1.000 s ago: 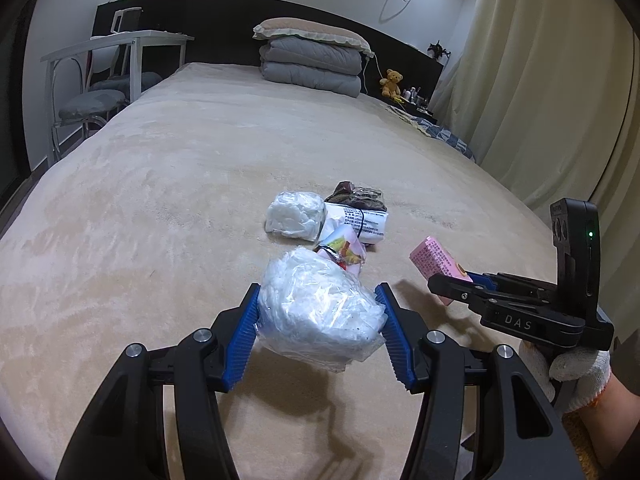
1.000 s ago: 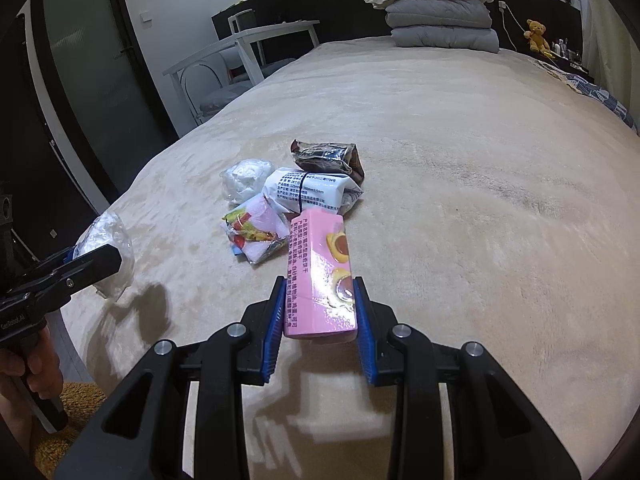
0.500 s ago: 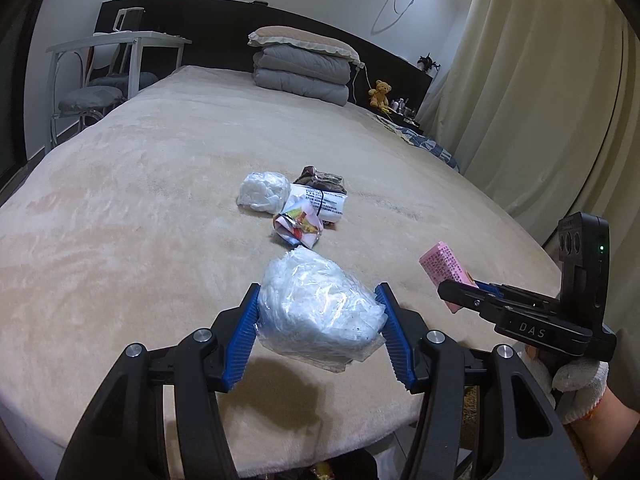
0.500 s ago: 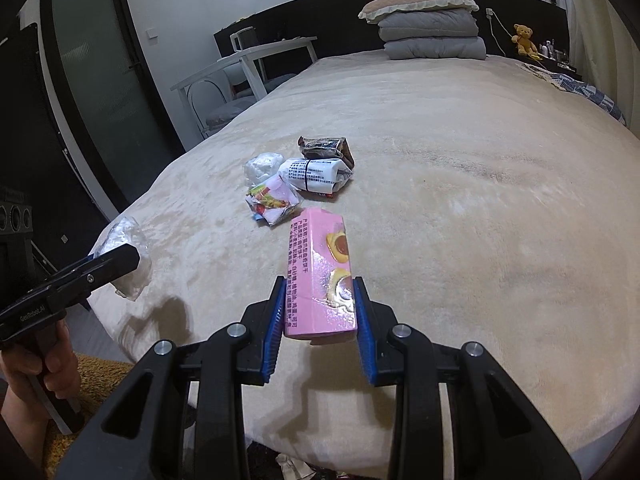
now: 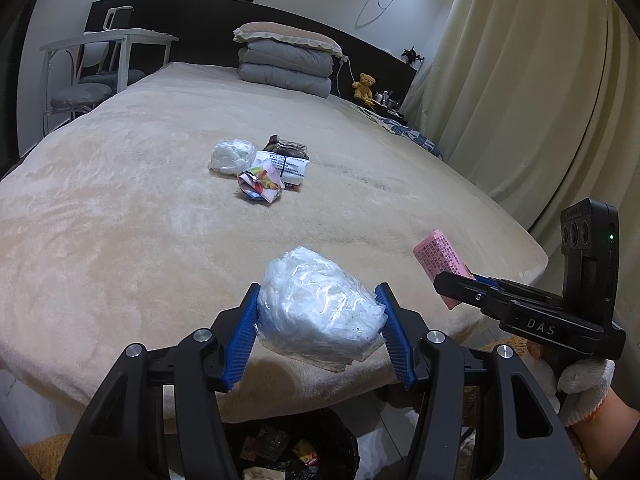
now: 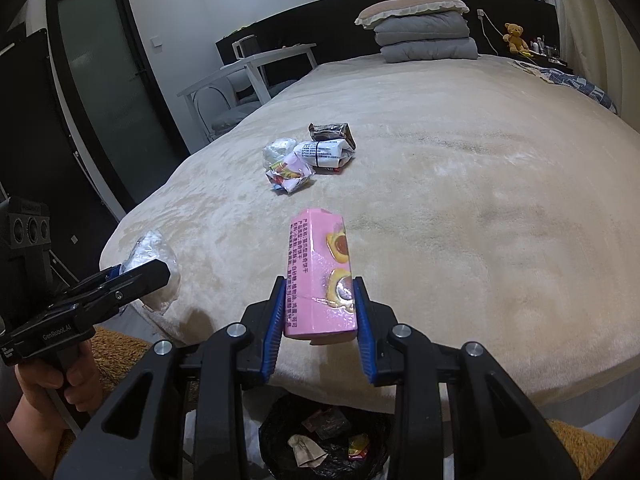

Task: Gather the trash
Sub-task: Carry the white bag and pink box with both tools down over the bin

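- The left gripper (image 5: 320, 320) has its jaws clenched on a crumpled clear plastic bag (image 5: 318, 316), pressed between the two blue pads and held in the air above the near edge of the bed (image 5: 120, 220).
- In the right wrist view the same left gripper (image 6: 132, 276) shows at the left, the plastic bag (image 6: 154, 250) bulging past its tip, over the bed's corner.
- The right gripper (image 6: 320, 312) grasps a pink carton (image 6: 318, 276) by its near end; the carton sticks out forward along the fingers, printed text on one face and fruit pictures on the other.
- From the left wrist view the right gripper (image 5: 460, 284) sits low at the right, held by a hand in a white knit glove (image 5: 582, 380), with the pink carton (image 5: 438, 258) poking up past its tip.
- A bin lined with a black bag (image 5: 340, 436) stands on the floor just below the bed's edge, under both grippers; wrappers already lie inside it (image 6: 384, 424).
- Further up the bed, well apart from the grippers, lies a small heap of trash: a white plastic wad (image 5: 233, 157), a colourful crumpled wrapper (image 5: 261, 185), a white printed packet (image 5: 290, 166) and a dark foil packet (image 5: 289, 147), all touching or just beside one another.
- Folded grey bedding under a pillow (image 5: 286, 60) rests at the head of the bed, with a teddy bear (image 5: 364, 85) off to the right of it.
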A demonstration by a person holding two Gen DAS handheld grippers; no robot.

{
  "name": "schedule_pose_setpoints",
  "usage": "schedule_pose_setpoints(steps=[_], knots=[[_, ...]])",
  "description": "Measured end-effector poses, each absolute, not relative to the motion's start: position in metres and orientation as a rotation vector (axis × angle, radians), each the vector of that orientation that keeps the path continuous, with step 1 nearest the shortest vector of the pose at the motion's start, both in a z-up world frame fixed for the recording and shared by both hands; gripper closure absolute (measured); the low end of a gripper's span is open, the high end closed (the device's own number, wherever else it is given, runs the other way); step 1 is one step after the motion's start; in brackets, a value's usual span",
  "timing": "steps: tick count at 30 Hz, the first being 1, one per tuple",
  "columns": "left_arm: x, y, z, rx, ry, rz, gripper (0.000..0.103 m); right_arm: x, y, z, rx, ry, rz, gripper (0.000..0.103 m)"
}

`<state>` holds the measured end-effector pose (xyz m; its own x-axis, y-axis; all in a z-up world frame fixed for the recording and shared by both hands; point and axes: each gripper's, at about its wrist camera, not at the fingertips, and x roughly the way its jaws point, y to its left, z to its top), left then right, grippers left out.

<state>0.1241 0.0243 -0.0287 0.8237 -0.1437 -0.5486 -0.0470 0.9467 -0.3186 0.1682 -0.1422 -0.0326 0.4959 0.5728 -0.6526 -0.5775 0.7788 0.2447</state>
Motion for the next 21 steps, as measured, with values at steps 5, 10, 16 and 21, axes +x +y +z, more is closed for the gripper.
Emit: schedule_pose_setpoints(steps=[5, 10, 16, 21], knots=[[0.113, 0.011, -0.034, -0.328, 0.613, -0.066, 0.048, 0.152, -0.147, -0.036, -0.006, 0.792, 0.699, 0.069], [0.103, 0.000, -0.039, -0.331, 0.626, -0.087, 0.048, 0.137, -0.149, -0.040, -0.009, 0.803, 0.705, 0.069], [0.093, -0.010, -0.046, -0.342, 0.642, -0.101, 0.048, 0.124, -0.152, -0.044, -0.008, 0.817, 0.709, 0.069], [0.087, -0.016, -0.052, -0.353, 0.661, -0.114, 0.048, 0.115, -0.157, -0.051, 0.010, 0.852, 0.712, 0.069]])
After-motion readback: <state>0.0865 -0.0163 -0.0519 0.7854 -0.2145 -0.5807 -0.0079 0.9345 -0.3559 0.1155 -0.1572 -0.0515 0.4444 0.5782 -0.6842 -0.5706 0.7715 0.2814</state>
